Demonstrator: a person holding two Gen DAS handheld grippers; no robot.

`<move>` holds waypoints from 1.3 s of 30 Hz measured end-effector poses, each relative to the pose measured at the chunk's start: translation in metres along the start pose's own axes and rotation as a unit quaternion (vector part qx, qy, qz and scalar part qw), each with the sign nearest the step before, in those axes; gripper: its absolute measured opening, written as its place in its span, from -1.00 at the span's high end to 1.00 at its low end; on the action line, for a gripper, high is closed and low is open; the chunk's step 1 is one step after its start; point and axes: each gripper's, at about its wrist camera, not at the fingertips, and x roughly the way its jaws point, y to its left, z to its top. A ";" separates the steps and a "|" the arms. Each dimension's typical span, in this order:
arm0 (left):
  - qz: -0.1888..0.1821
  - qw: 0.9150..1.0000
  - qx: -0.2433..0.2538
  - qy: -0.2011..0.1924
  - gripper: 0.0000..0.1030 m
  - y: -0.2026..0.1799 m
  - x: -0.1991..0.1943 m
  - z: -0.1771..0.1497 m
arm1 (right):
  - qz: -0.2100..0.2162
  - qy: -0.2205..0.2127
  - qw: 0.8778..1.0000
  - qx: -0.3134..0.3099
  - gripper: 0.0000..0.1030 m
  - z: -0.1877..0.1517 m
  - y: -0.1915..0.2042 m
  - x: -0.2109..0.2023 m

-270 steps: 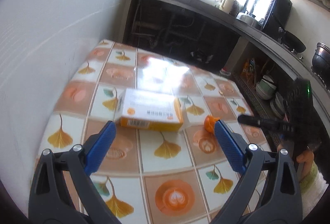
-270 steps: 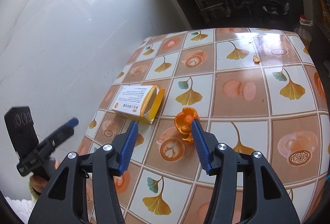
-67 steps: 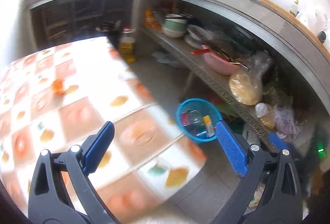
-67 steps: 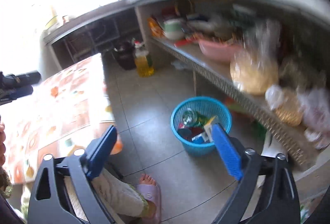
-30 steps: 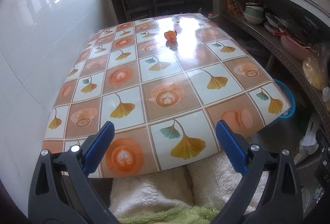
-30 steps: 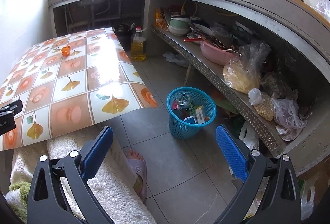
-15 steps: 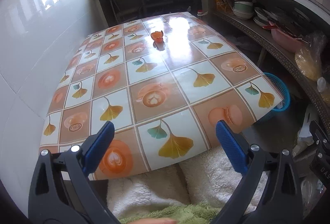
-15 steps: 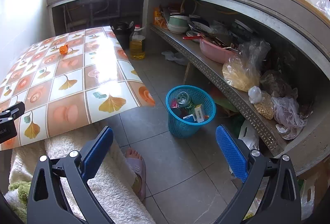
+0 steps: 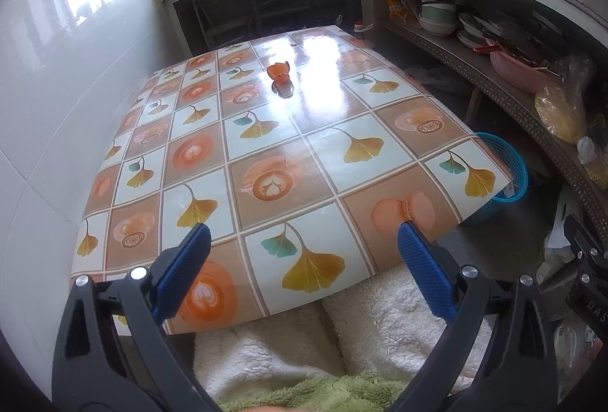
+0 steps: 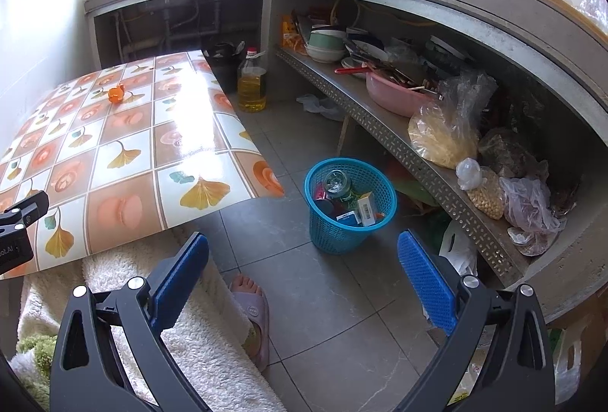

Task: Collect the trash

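Observation:
An orange peel (image 9: 278, 71) lies far out on the patterned table (image 9: 266, 153); it shows small in the right wrist view as well, orange peel (image 10: 116, 93). My left gripper (image 9: 304, 245) hangs open over the table's near edge, nothing between its blue pads. On the floor to the right of the table stands a blue basket (image 10: 383, 186) holding a white carton, a jar and other trash; its rim, blue basket (image 9: 511, 161), peeks past the table corner. My right gripper (image 10: 302, 256) is open above the floor, short of the basket and empty.
A person's fleece-clad lap (image 9: 342, 343) and slippered foot (image 10: 250, 309) sit below both grippers. An oil bottle (image 10: 251, 85) stands on the floor by the table. A low metal shelf (image 10: 399, 142) with bowls and plastic bags runs along the right, under a counter.
Since 9 s ago the yellow-white box has left the table and a carton lies in the basket. In the last second both views barely shifted; both grippers stay open.

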 end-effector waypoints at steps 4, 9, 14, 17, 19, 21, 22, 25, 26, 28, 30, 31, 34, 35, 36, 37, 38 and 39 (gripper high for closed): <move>0.000 1.000 -0.001 0.000 -0.84 0.000 0.000 0.000 | -0.001 0.000 1.000 -0.002 -0.88 0.000 0.001 -0.001; 0.001 1.000 -0.005 -0.001 -0.84 0.002 -0.001 0.000 | -0.001 -0.004 1.000 -0.004 -0.88 0.001 0.002 -0.003; 0.001 1.000 -0.007 -0.003 -0.84 0.003 -0.002 -0.001 | -0.002 -0.005 1.000 -0.005 -0.88 0.002 0.003 -0.005; 0.001 1.000 -0.008 -0.003 -0.84 0.003 -0.002 -0.001 | -0.002 -0.006 1.000 -0.006 -0.88 0.002 0.003 -0.005; 0.001 1.000 -0.008 -0.003 -0.84 0.004 -0.002 -0.001 | -0.003 -0.007 1.000 -0.007 -0.88 0.003 0.003 -0.006; 0.001 1.000 -0.008 -0.004 -0.84 0.004 -0.003 -0.001 | -0.003 -0.008 1.000 -0.006 -0.88 0.002 0.003 -0.007; 0.001 1.000 -0.008 -0.004 -0.84 0.004 -0.003 -0.001 | -0.004 -0.008 1.000 -0.006 -0.88 0.003 0.004 -0.007; 0.001 1.000 -0.011 -0.005 -0.84 0.005 -0.005 -0.001 | -0.004 -0.009 1.000 -0.007 -0.88 0.003 0.004 -0.007; 0.001 1.000 -0.011 -0.005 -0.84 0.005 -0.005 -0.001 | -0.004 -0.010 1.000 -0.007 -0.88 0.003 0.004 -0.008; 0.001 1.000 -0.010 -0.005 -0.84 0.005 -0.005 -0.001 | -0.005 -0.011 1.000 -0.008 -0.88 0.004 0.005 -0.009; 0.001 1.000 -0.011 -0.005 -0.84 0.006 -0.005 -0.001 | -0.005 -0.011 1.000 -0.008 -0.88 0.003 0.005 -0.009; 0.001 1.000 -0.011 -0.005 -0.84 0.006 -0.005 -0.001 | -0.005 -0.010 1.000 -0.008 -0.88 0.003 0.005 -0.009; 0.001 1.000 -0.011 -0.005 -0.84 0.006 -0.005 -0.001 | -0.005 -0.011 1.000 -0.007 -0.88 0.003 0.005 -0.009; 0.001 1.000 -0.011 -0.005 -0.84 0.006 -0.005 -0.001 | -0.005 -0.011 1.000 -0.007 -0.88 0.003 0.005 -0.009; 0.001 1.000 -0.011 -0.005 -0.84 0.006 -0.005 -0.001 | -0.005 -0.010 1.000 -0.007 -0.88 0.003 0.005 -0.009; 0.001 1.000 -0.011 -0.005 -0.84 0.006 -0.005 -0.001 | -0.005 -0.010 1.000 -0.007 -0.88 0.003 0.005 -0.009; 0.001 1.000 -0.011 -0.005 -0.84 0.006 -0.005 -0.001 | -0.005 -0.010 1.000 -0.007 -0.88 0.003 0.005 -0.009; 0.001 1.000 -0.011 -0.005 -0.84 0.006 -0.005 -0.001 | -0.005 -0.010 1.000 -0.007 -0.88 0.003 0.005 -0.009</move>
